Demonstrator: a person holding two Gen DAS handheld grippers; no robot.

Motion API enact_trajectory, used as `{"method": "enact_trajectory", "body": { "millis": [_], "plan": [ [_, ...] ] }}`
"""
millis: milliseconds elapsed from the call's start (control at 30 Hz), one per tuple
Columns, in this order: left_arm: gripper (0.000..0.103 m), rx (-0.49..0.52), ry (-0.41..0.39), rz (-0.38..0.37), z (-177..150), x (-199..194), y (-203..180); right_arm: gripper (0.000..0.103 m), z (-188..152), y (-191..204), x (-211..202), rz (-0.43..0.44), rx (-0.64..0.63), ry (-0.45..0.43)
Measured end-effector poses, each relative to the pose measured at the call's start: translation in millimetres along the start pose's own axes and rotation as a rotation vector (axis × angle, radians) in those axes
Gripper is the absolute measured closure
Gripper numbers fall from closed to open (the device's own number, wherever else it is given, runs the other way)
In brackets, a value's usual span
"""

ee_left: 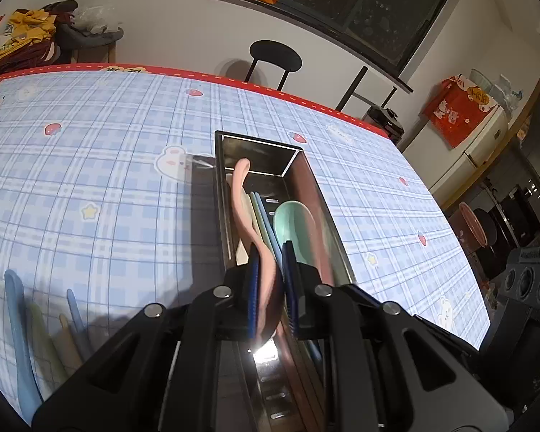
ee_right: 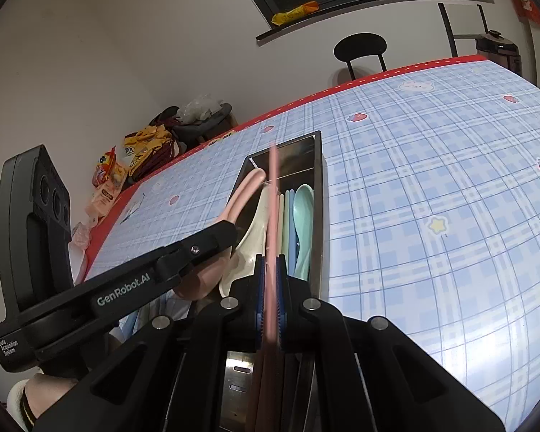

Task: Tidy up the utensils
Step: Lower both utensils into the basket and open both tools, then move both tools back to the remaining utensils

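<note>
1. left tongs (ee_left: 271, 277) pinching a pink spoon (ee_left: 243, 201) by its bowl end, handle reaching forward over the metal tray (ee_left: 329, 216) on the counter (ee_left: 90, 165).
2. right tongs (ee_right: 270, 298) pressed together on a pink chopstick (ee_right: 273, 194), pointing along the tray's length.
3. already lying inside: a green spoon (ee_left: 293, 223), a cream spoon (ee_right: 255, 230) and pale chopsticks (ee_right: 284, 216), all lengthwise.
4. lower the pink spoon parallel to the others, toward the left side where room seems to remain.
5. keep the handle tip below the rim before letting go, or risk it hooking on the far wall.
6. hold the chopstick clear of the left tongs until the spoon has settled.
7. still loose on the counter at left: a blue spoon (ee_left: 18, 324) and more chopsticks (ee_left: 73, 316).
</note>
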State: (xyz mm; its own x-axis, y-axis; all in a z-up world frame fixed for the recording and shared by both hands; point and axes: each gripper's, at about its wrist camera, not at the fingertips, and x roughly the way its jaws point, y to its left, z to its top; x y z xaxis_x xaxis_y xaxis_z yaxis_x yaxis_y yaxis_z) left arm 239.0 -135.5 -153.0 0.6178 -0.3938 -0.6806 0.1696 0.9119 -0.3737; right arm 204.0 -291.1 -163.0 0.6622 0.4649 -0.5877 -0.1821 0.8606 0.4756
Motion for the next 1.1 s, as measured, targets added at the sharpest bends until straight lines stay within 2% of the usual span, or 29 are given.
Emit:
{"method": "enact_trajectory", "body": {
  "millis": [200, 233, 333, 367, 500, 700, 933, 1000, 1100],
  "plan": [
    [0.079, -0.008, -0.039, -0.007, 5.6, -17.7, 5.2, 0.094, 2.6, 5.4, -10.2, -0.003, -0.029, -0.042],
    [0.077, -0.002, -0.053, -0.005, 6.0, -24.6, 5.3, 0.090, 3.2, 6.4, -12.0, -0.006, -0.033, -0.049],
    [0.071, 0.021, -0.104, 0.012, 9.0, -50.8, 8.1, 0.069, 4.3, 8.2, -19.3, -0.017, -0.046, -0.079],
    [0.071, 0.029, -0.120, 0.021, 9.3, -60.8, 10.1, 0.068, 4.5, 9.1, -20.7, -0.016, -0.050, -0.085],
    [0.070, 0.044, -0.161, 0.056, 6.5, -96.6, 21.7, 0.068, 4.9, 15.5, -28.6, -0.011, -0.084, -0.118],
    [0.069, 0.038, -0.189, 0.113, -15.8, -148.6, 56.0, 0.068, -0.6, 29.8, -38.3, -0.004, -0.151, -0.157],
    [0.069, 0.048, -0.151, 0.151, -56.1, -191.2, 99.8, 0.069, -23.8, 68.3, -52.8, 0.008, -0.291, -0.192],
    [0.069, 0.058, -0.137, 0.155, -66.6, -196.2, 107.5, 0.072, -33.8, 78.2, -56.3, 0.022, -0.306, -0.176],
    [0.070, 0.078, -0.118, 0.152, -80.1, -198.4, 115.3, 0.082, -53.4, 97.2, -59.3, 0.056, -0.346, -0.128]
  ]
}}
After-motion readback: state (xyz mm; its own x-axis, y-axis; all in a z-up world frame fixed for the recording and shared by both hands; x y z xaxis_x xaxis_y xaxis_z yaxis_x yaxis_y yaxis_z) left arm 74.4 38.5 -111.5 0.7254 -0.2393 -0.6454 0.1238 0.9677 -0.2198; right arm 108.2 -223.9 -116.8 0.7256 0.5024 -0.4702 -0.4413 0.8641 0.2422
